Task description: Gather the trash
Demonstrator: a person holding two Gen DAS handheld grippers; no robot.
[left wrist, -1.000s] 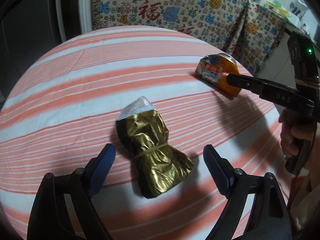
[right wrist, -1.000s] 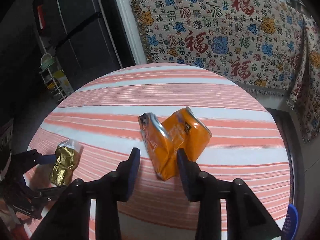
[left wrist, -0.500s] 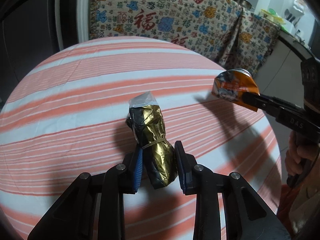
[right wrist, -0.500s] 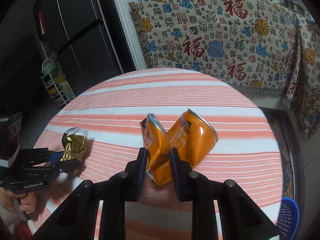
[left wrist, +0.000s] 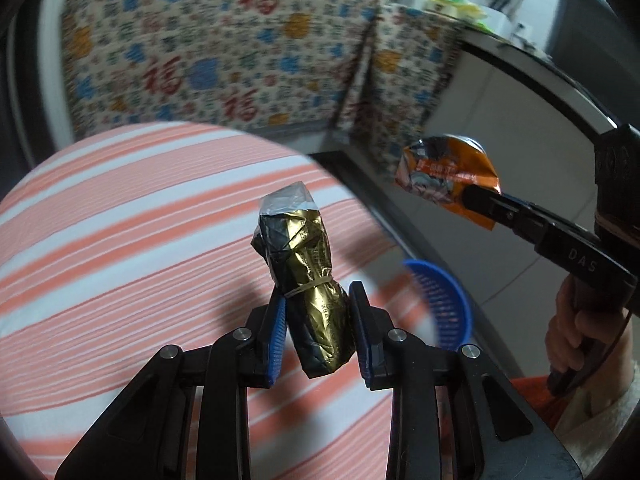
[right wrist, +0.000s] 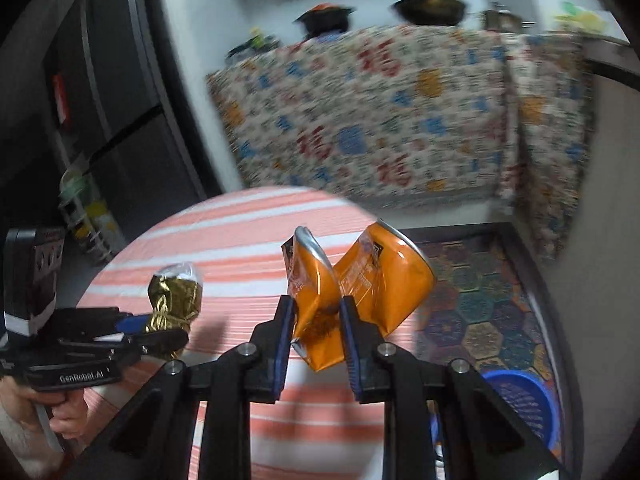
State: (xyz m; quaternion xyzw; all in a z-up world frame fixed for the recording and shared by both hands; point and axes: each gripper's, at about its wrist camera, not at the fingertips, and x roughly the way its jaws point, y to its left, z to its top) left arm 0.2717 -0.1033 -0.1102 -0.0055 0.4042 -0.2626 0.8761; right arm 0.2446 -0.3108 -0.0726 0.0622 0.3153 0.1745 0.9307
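A crumpled gold foil wrapper (left wrist: 308,268), tied with a rubber band, hangs above the striped table (left wrist: 120,240); my left gripper (left wrist: 318,312) is shut on its lower part. In the right wrist view the same gold wrapper (right wrist: 174,300) shows at the left in the left gripper (right wrist: 160,330). A crushed orange can (right wrist: 356,284) is lifted off the table, pinched at its folded end by my shut right gripper (right wrist: 316,320). The orange can (left wrist: 444,176) also appears at the right of the left wrist view, over the floor past the table edge.
A blue plastic basket (left wrist: 444,304) stands on the floor beside the table; the basket (right wrist: 520,404) sits low right in the right wrist view. A patterned cloth (right wrist: 372,120) drapes a counter behind. A dark fridge (right wrist: 100,100) stands at the left. A patterned floor mat (right wrist: 484,308) lies below.
Both grippers closed on their items and lifted them off the table. Both then swung to the right, towards the table edge, bringing the blue basket into view.
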